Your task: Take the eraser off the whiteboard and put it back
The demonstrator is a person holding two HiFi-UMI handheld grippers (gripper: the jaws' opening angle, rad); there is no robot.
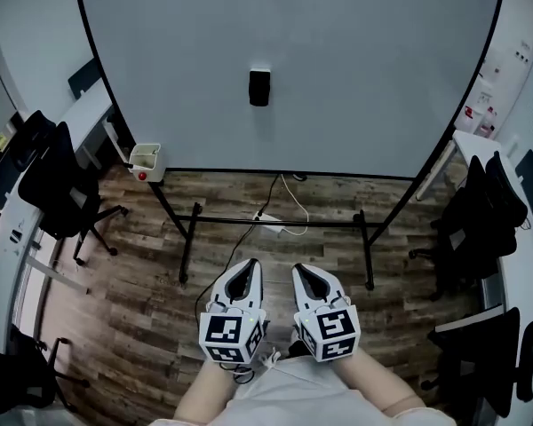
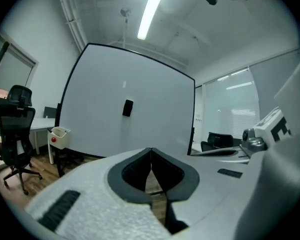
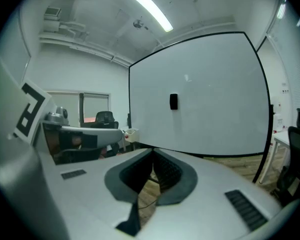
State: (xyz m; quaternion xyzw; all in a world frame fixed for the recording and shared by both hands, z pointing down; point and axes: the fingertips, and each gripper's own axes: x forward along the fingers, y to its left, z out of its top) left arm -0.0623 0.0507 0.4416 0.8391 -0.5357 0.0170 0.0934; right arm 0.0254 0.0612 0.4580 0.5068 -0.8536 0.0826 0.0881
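Closest to us, our left gripper (image 1: pixel 248 264) and right gripper (image 1: pixel 301 270) sit side by side low in the head view, held close to our body. Both point toward the whiteboard (image 1: pixel 355 69). Each gripper view shows its jaws pressed together with nothing between them.

We judge the task is at its very start: the approach, with the eraser untouched. The eraser (image 1: pixel 259 88) is stuck upright on the whiteboard's face, near the middle and rather high, well apart from both grippers.

Next, we must close the gap to the board, pick one gripper, open its jaws wide enough to span the eraser, and bring them around its sides.

The eraser looks like a small, dark, upright block, plain against the white surface.
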